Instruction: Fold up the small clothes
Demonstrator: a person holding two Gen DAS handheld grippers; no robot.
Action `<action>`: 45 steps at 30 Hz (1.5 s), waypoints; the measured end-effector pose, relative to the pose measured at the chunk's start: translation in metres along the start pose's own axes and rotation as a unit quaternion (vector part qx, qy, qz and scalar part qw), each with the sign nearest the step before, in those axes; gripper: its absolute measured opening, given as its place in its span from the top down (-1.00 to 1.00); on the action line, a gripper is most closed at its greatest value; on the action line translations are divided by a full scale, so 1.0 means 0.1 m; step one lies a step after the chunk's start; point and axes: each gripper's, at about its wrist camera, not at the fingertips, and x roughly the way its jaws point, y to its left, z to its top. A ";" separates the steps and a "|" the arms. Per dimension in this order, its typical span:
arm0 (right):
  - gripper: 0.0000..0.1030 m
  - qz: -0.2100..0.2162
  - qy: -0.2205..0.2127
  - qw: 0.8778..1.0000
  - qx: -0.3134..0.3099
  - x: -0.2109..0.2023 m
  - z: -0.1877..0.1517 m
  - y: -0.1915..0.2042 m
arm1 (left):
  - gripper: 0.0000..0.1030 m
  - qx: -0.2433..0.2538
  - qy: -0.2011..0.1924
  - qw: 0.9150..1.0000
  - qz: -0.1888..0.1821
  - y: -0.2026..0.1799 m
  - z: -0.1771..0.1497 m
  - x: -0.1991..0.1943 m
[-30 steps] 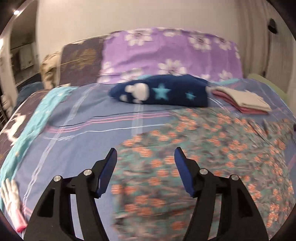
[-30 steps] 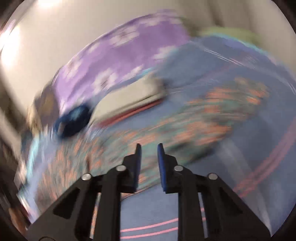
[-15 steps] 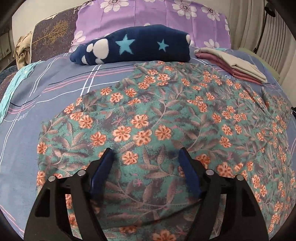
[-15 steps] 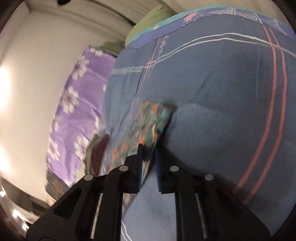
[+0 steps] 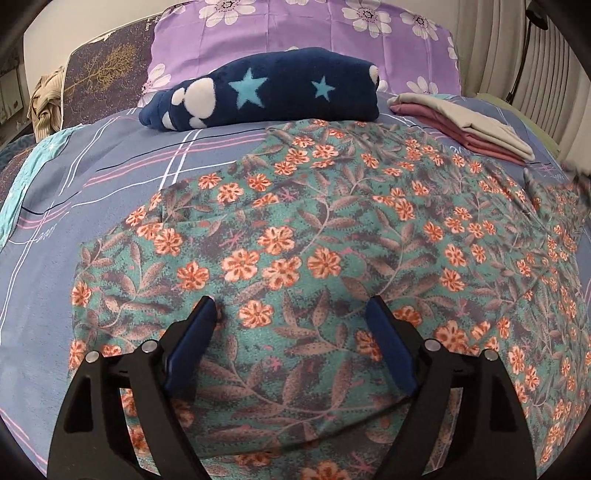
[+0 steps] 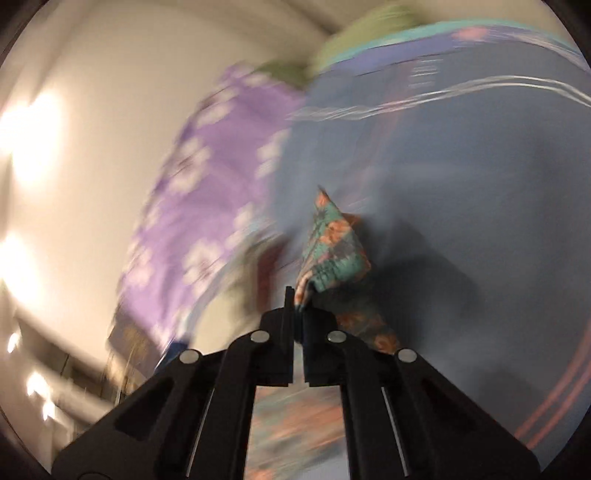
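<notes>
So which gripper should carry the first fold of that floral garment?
Right, probably. The right gripper is already shut on a corner of the floral garment, while the left gripper rests open on it.

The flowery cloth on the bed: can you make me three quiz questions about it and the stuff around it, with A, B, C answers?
1. Where is the star blanket?
A. beyond the flowery cloth, before the purple pillow
B. on the floor
C. under the flowery cloth

2. What colour are the cloth's flowers?
A. yellow
B. orange
C. white

3. What is the right gripper doing?
A. open over the pillow
B. shut on the flowery cloth
C. holding the blanket

Answers:
1 A: the blanket lies across the bed between cloth and pillow.
2 B: orange blooms cover the teal cloth.
3 B: a bit of cloth sticks up from its closed fingers, while the left gripper is open over the cloth.
</notes>
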 end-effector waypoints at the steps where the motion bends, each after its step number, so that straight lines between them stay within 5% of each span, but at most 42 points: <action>1: 0.94 0.035 0.022 0.999 -0.027 0.10 -0.17 0.32 | -0.64 -0.001 0.000 1.000 -0.001 0.00 0.00 0.00; 3: 0.94 0.075 0.058 0.992 -0.083 0.25 -0.50 0.83 | -0.64 -0.003 -0.001 1.000 -0.004 0.01 0.00 0.00; 8: 0.94 0.150 0.182 0.952 -0.193 0.76 -1.76 1.81 | -0.65 -0.005 -0.003 1.000 -0.006 0.01 0.00 -0.01; 11: 0.94 0.132 0.256 0.929 -0.231 1.06 -2.50 1.92 | -0.65 -0.011 -0.005 1.000 -0.014 0.04 0.00 -0.02; 14: 0.94 0.088 0.286 0.915 -0.271 1.20 -2.93 1.83 | -0.65 -0.022 -0.007 0.999 -0.030 0.09 0.00 -0.03; 18: 0.94 0.070 0.286 0.904 -0.310 1.13 -3.16 1.76 | -0.64 -0.092 -0.020 0.990 -0.102 0.28 0.01 -0.14; 22: 0.92 0.071 0.282 0.896 -0.335 1.12 -3.27 1.80 | -0.61 -0.162 -0.013 0.962 -0.220 0.31 0.11 -0.25; 29: 0.85 0.056 0.263 0.885 -0.381 1.08 -3.39 1.87 | -0.61 -0.177 0.054 0.958 -0.219 0.04 0.31 0.03; 32: 0.85 0.048 0.264 0.883 -0.385 1.10 -3.40 1.86 | -0.64 -0.216 0.056 0.947 -0.232 0.08 0.35 0.13; 36: 0.84 0.038 0.257 0.878 -0.402 1.10 -3.45 1.90 | -0.64 -0.261 0.063 0.921 -0.282 0.09 0.42 0.20; 40: 0.84 0.034 0.247 0.873 -0.418 1.06 -3.49 1.92 | -0.62 -0.243 0.077 0.927 -0.275 -0.05 0.44 0.23; 42: 0.84 0.034 0.245 0.872 -0.422 1.05 -3.49 1.93 | -0.31 -0.238 0.083 0.924 -0.289 -0.15 0.46 0.26; 44: 0.83 0.036 0.245 0.871 -0.424 1.04 -3.50 1.93 | 0.36 -0.236 0.098 0.918 -0.302 -0.20 0.46 0.32; 45: 0.82 0.037 0.245 0.871 -0.424 1.04 -3.50 1.93 | 0.46 -0.233 0.104 0.919 -0.299 -0.24 0.47 0.35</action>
